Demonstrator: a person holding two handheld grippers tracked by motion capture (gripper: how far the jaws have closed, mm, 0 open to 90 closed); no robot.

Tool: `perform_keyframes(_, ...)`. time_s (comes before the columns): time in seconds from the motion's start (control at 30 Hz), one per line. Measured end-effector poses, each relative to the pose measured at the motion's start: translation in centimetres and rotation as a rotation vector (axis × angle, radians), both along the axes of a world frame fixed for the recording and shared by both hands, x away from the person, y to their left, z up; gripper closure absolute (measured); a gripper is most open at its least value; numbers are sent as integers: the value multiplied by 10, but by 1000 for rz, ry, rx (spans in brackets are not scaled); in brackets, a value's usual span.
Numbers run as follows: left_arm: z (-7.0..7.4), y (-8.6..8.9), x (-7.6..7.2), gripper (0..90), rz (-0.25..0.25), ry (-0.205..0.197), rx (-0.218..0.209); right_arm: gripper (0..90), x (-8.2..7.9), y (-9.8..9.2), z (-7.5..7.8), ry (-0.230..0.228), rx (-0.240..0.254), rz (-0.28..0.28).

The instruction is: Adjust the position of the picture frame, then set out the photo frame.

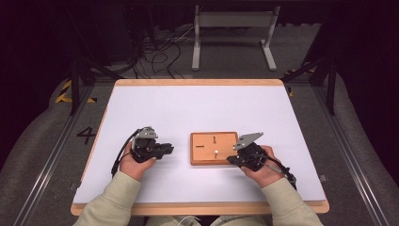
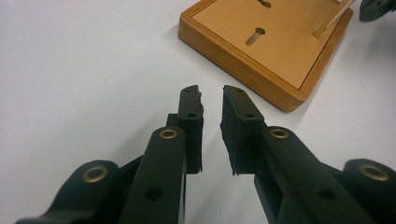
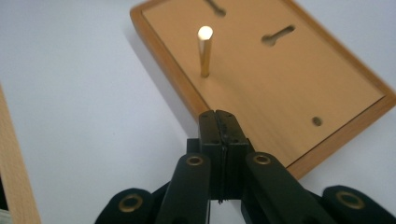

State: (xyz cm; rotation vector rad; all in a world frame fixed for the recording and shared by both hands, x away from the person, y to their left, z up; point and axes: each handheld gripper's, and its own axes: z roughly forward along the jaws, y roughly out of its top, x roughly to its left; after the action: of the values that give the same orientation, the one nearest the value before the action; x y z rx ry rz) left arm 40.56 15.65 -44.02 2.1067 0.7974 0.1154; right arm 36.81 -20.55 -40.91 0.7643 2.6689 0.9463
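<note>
Peg [image 3: 204,50] stands upright in the wooden board [image 3: 299,98] — board corners cut off. Right tongs [image 3: 223,122] pressed together, empty; left tongs [image 2: 211,100] narrowly parted over the tabletop [image 1: 155,108].

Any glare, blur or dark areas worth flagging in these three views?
High view: surroundings beyond the table are very dark. Right gripper view: the peg tip glares white, and the wooden board is slightly soft. Left gripper view: the board's far edge blurs.
</note>
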Motion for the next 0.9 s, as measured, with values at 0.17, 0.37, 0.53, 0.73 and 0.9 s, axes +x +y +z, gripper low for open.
perform_keyframes(0.17,6,-3,-3,730,0,-27,3,842,2,-20,13,-45,94,-44)
perform_keyframes(0.37,11,-7,-6,677,-2,-52,10,740,5,-43,21,-108,183,-110)
perform_keyframes(0.53,13,-8,-7,638,1,-71,-2,686,8,-57,23,-132,240,-153)
perform_keyframes(0.73,16,-11,-8,591,-2,-88,-17,569,10,-69,25,-144,289,-195)
perform_keyframes(0.9,19,-18,-9,567,-27,-88,-28,529,11,-75,25,-136,278,-228)
